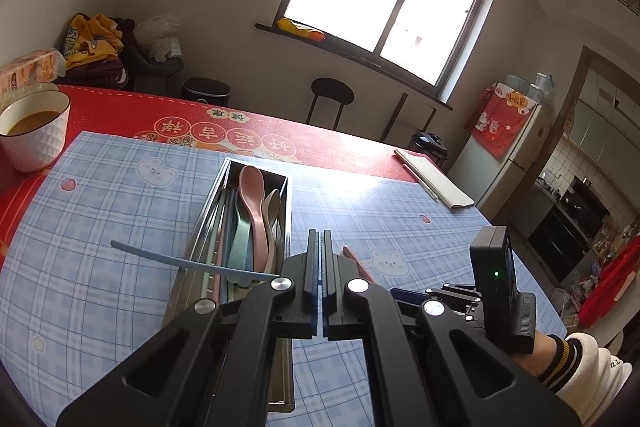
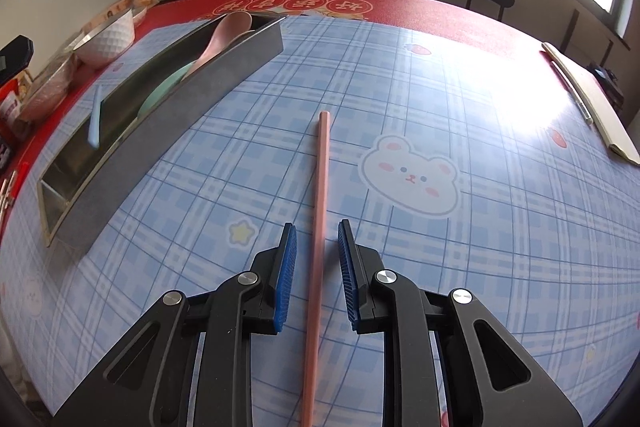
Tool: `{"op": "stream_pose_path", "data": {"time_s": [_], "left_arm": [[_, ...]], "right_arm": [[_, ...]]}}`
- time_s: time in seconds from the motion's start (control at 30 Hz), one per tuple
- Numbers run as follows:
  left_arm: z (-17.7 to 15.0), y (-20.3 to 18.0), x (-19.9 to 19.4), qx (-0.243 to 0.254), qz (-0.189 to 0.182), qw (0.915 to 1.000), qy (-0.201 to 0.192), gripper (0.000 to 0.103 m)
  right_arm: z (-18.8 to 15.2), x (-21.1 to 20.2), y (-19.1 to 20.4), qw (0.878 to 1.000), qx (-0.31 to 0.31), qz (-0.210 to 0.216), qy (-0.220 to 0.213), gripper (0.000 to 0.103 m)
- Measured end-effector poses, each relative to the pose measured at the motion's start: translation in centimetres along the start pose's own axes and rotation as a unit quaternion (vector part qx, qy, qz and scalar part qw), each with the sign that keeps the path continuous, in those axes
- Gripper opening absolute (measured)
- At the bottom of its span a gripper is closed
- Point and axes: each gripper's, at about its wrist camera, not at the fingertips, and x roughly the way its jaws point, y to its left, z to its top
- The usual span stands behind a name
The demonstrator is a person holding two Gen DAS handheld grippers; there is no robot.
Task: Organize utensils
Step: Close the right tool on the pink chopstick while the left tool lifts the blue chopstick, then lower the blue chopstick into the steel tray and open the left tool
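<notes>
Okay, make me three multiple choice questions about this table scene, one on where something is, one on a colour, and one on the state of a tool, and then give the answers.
1. Where does the pink chopstick lie?
A. In the metal tray
B. On the blue checked mat, between the right tool's fingers
C. Across the white bowl

2. What colour is the spoon whose bowl sticks up at the far end of the metal tray?
A. Pink
B. Black
C. Red

3. How do the left tool's jaws stand?
A. Wide open
B. Shut on a spoon
C. Shut, with nothing between them

Answers:
1 B: the chopstick rests on the blue checked mat, with a gap to each pad of the right tool.
2 A: the pink spoon shows there.
3 C: the left tool has its pads together, empty.
</notes>
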Motion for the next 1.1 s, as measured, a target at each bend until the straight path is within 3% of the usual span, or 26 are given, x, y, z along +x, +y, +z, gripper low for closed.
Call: {"op": "stream_pose_path", "data": {"time_s": [0.1, 0.23, 0.33, 0.6, 0.67, 0.77, 0.9, 1.1], "left_arm": [[0.1, 1.2, 0.1, -0.016, 0.002, 0.9999, 0.006, 0.001], [0.3, 2.9, -0.1, -0.041, 0.007, 0.9990, 0.012, 0.001], [0.6, 4.2, -0.5, -0.063, 0.011, 0.9979, 0.014, 0.003], [1.2, 9.0, -2.4, -0.120, 0.047, 0.9915, 0.020, 0.024], [0.9, 10.5, -2.6, -0.151, 0.053, 0.9866, 0.029, 0.028], [0.1, 12.8, -2.1, -0.224, 0.039, 0.9728, 0.046, 0.036], [-0.6, 14.2, -0.9, -0.286, 0.037, 0.9560, 0.054, 0.038], [-0.8, 15.6, 1.3, -0.343, 0.062, 0.9358, 0.053, 0.038]], "right_arm": [[0.0, 0.0, 0.1, 1.000, -0.004, -0.001, -0.001, 0.021], [0.0, 0.0, 0.6, 1.000, -0.014, 0.005, 0.000, 0.009], [0.0, 0.0, 0.8, 1.000, -0.014, 0.005, -0.002, 0.006], [0.4, -1.0, -0.8, 0.998, 0.038, 0.038, -0.045, 0.006], [1.3, -1.7, -1.0, 0.995, 0.047, 0.053, -0.068, 0.006], [2.4, -2.2, -0.9, 0.990, 0.059, 0.079, -0.100, 0.006], [3.0, -2.1, -1.4, 0.983, 0.078, 0.109, -0.127, 0.006], [2.4, -0.7, -3.0, 0.980, 0.101, 0.126, -0.113, 0.006]]}}
